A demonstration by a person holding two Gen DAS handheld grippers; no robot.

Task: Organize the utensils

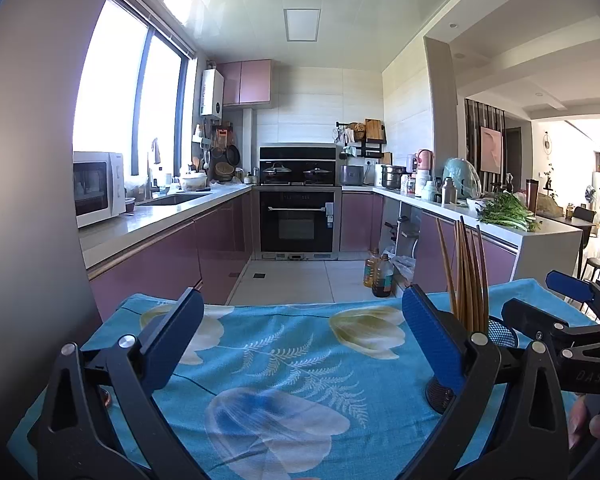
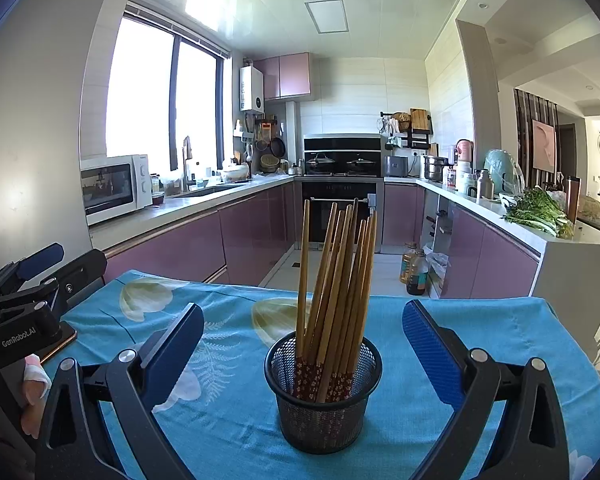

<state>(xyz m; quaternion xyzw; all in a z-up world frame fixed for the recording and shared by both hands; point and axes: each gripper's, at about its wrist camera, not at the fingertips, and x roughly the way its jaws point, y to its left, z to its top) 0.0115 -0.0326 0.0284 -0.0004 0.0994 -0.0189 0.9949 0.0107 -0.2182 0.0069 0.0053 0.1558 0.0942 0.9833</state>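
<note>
A black mesh cup [image 2: 324, 412] stands upright on the blue flowered tablecloth [image 2: 480, 320], holding several brown chopsticks [image 2: 332, 280] with patterned red ends down. My right gripper [image 2: 303, 310] is open, and the cup sits between its fingers, touching neither. In the left wrist view the cup [image 1: 500, 334] and chopsticks [image 1: 468, 280] are partly hidden behind my right finger [image 1: 428, 336]. My left gripper [image 1: 304, 320] is open over bare cloth [image 1: 280, 360], left of the cup. Each gripper shows at the edge of the other's view: right gripper [image 1: 548, 300], left gripper [image 2: 66, 260].
A flat copper-edged object [image 2: 66, 338] lies on the cloth under the left gripper. A hand [image 2: 32, 376] holds that gripper. The table's far edge drops to the kitchen floor, where oil bottles [image 2: 414, 272] stand. Counters run along both sides, with a microwave [image 2: 114, 188].
</note>
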